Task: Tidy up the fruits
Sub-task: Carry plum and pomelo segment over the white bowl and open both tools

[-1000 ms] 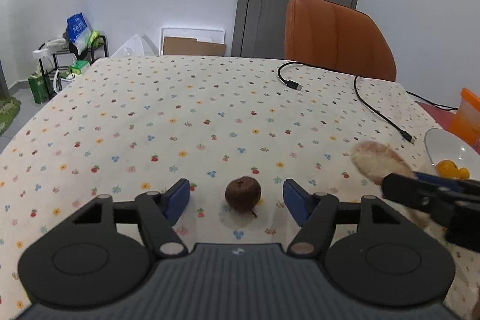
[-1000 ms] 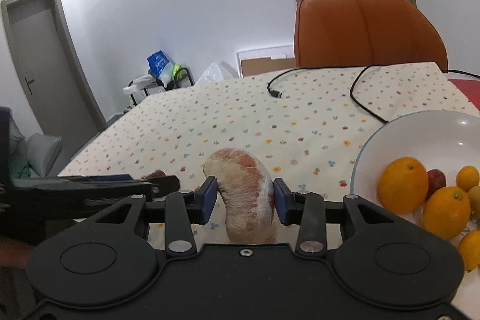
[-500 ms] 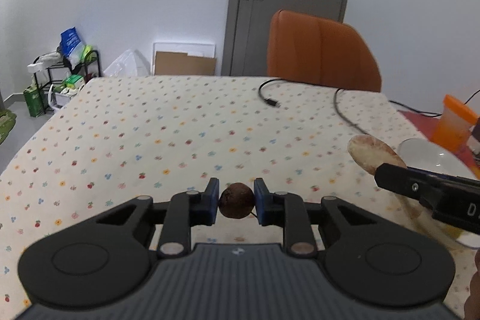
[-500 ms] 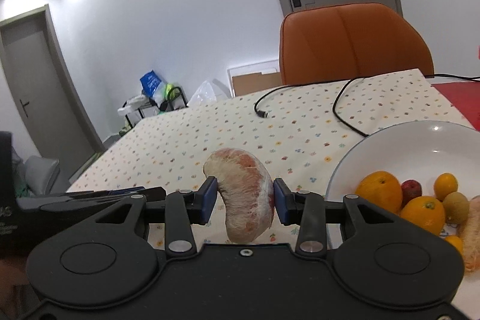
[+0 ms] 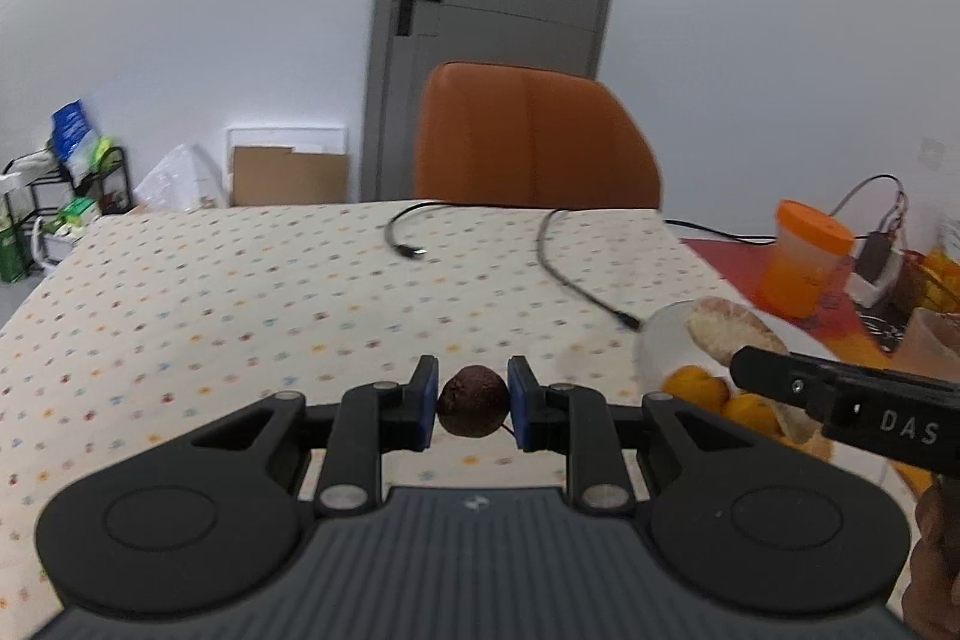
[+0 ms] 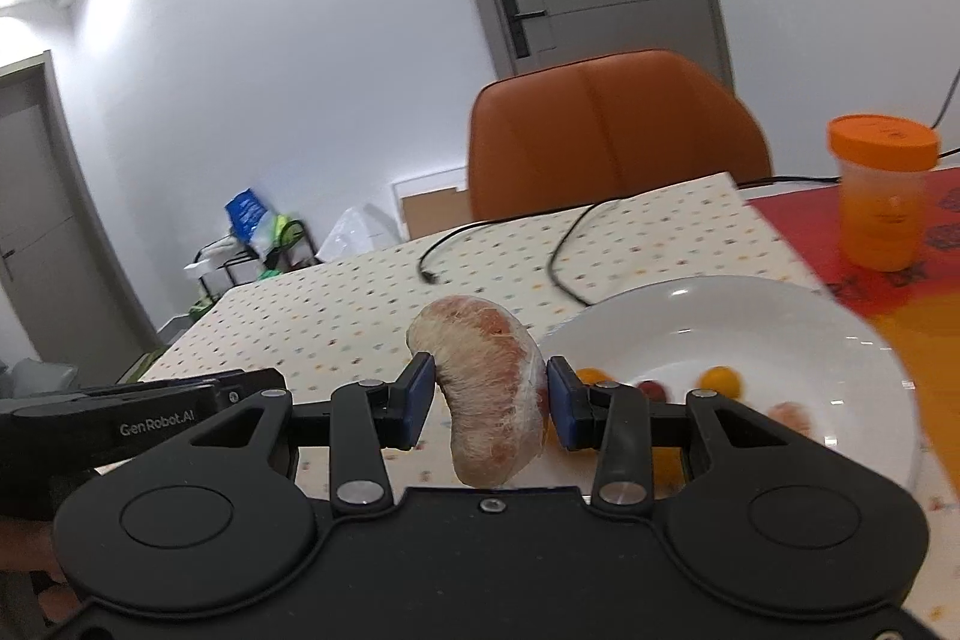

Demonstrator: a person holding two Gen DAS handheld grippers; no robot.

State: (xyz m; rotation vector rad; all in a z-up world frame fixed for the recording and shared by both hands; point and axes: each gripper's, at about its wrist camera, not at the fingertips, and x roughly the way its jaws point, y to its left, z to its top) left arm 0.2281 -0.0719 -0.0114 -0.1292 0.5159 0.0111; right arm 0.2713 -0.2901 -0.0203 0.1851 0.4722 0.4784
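Observation:
My left gripper (image 5: 472, 408) is shut on a small dark brown round fruit (image 5: 474, 407) and holds it above the dotted tablecloth (image 5: 240, 292). My right gripper (image 6: 487, 403) is shut on a peeled pomelo segment (image 6: 489, 400), pale with pink flesh, lifted near the left rim of a white bowl (image 6: 810, 316). The bowl holds several small orange and red fruits (image 6: 720, 379). In the left wrist view the pomelo segment (image 5: 729, 331) and the bowl (image 5: 666, 340) with oranges (image 5: 699, 388) show at the right, partly behind the right gripper's body.
A black cable (image 5: 576, 274) lies across the far side of the table. An orange chair (image 5: 534, 136) stands behind the table. An orange-lidded cup (image 6: 879, 199) stands on a red cloth (image 6: 900, 292) to the right of the bowl. A rack and bags stand at the far left.
My left gripper has closed on the brown fruit and lifted it off the table. Both grippers have risen and moved right, towards the bowl, the right one still holding the pomelo segment.

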